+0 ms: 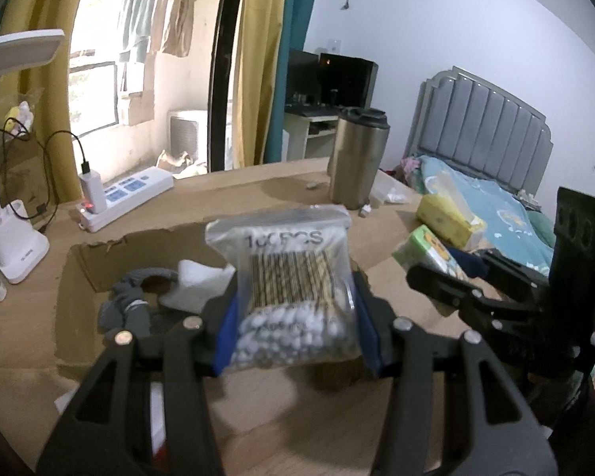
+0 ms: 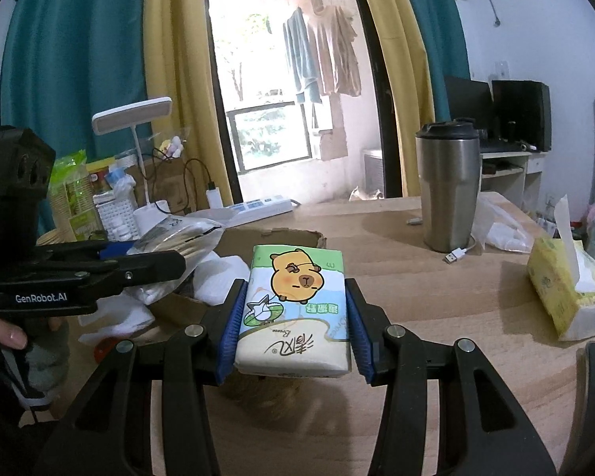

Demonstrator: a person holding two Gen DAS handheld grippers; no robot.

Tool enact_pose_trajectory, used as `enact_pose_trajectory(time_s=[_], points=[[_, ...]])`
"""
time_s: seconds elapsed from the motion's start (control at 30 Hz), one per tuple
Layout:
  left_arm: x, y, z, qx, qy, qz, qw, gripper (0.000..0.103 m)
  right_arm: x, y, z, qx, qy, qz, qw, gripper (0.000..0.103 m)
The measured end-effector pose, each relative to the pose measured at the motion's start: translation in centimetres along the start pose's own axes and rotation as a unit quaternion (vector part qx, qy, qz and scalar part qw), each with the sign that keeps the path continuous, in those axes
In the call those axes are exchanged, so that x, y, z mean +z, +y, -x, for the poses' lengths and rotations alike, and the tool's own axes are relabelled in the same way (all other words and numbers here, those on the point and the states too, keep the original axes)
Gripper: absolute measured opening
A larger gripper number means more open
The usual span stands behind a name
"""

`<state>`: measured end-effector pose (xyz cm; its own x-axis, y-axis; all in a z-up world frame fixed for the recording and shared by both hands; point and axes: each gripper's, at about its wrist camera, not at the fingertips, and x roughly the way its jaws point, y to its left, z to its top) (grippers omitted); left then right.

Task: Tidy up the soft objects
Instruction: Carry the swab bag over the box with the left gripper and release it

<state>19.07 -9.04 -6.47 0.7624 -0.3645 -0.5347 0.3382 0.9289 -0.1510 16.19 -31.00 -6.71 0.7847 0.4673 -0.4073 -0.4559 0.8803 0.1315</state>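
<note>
My left gripper is shut on a clear zip bag of cotton swabs, held above the open cardboard box. Inside that box lie a grey sock and a white cloth. My right gripper is shut on a tissue pack printed with a cartoon capybara, lifted over the wooden table. In the left wrist view the right gripper and its tissue pack show at the right. In the right wrist view the left gripper with the swab bag shows at the left, over the box.
A steel tumbler stands on the table behind, with a USB plug at its foot. A yellow tissue box sits at the right edge. A white power strip and desk lamp are at the left. A person's hand holds the left gripper.
</note>
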Motion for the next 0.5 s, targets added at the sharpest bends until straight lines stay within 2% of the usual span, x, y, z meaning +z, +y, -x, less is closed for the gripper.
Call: enact_pose_trajectory(time_s=[0.23, 0.5], points=[[0.5, -0.1, -2.5, 0.001, 0.020, 0.015, 0.9997, 0.052, 0.0, -1.0, -0.7, -0.001, 0.005, -0.010, 1.000, 0.050], [1.7, 0.1, -3.8, 0.010, 0.017, 0.029, 0.9994, 0.052, 0.8, -1.5, -0.7, 0.001, -0.002, -0.009, 1.000, 0.050]])
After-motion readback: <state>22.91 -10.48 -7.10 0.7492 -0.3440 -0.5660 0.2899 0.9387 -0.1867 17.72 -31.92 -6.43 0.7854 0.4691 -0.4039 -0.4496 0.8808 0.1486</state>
